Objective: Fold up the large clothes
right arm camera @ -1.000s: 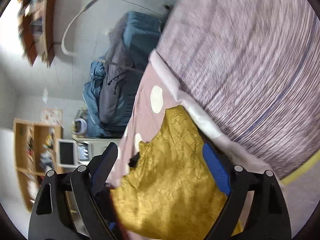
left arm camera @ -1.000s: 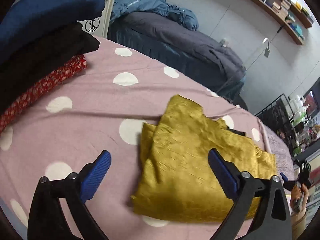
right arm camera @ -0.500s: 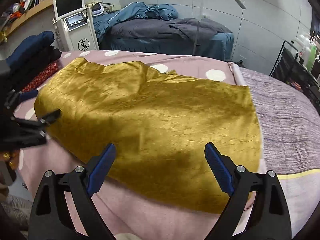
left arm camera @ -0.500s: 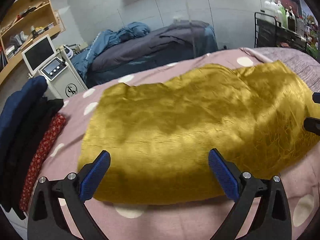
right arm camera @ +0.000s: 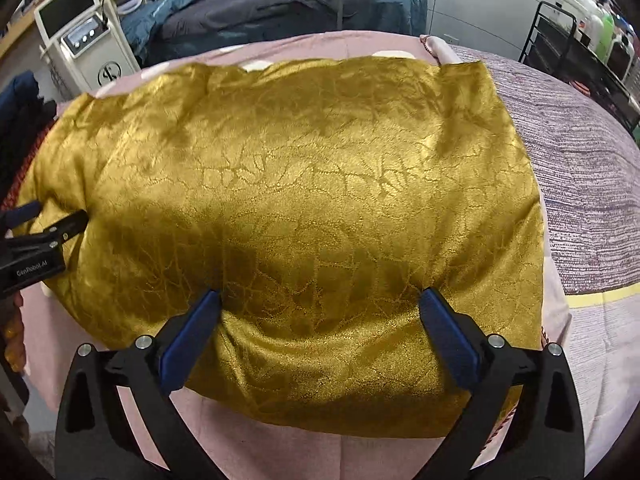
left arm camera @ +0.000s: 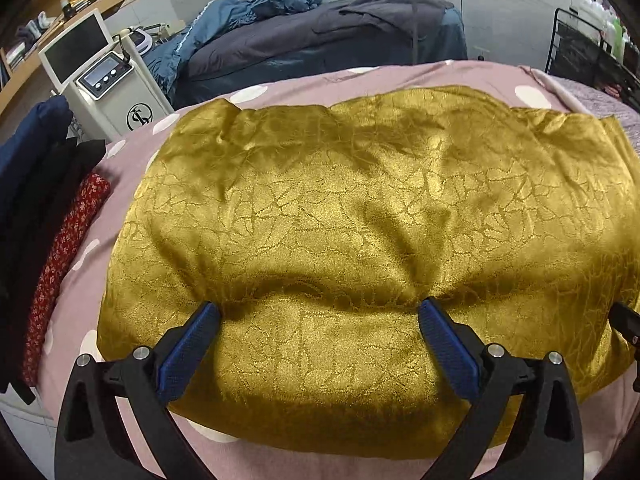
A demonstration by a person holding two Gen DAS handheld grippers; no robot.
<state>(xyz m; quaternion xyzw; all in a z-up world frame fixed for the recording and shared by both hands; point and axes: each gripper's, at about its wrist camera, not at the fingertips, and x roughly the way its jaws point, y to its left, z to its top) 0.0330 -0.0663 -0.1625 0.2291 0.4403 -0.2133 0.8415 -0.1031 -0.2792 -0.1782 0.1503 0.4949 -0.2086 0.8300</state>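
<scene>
Gold cloth (left arm camera: 360,216) lies spread flat on the dotted pink cover (left arm camera: 460,74), no fold visible. Left gripper (left arm camera: 318,312) and right gripper (right arm camera: 320,300) hover released over its near edge; folding remains.

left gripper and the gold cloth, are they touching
Touching. In the left wrist view the left gripper is open, its blue fingertips pressed into the gold cloth, which puckers around them.

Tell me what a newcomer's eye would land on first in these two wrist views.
The shiny gold patterned cloth fills both views, spread over the pink polka-dot bedsheet. Both the left gripper and the right gripper are open, fingertips pressing into its near edge. A stack of folded clothes sits at the far left.
</scene>
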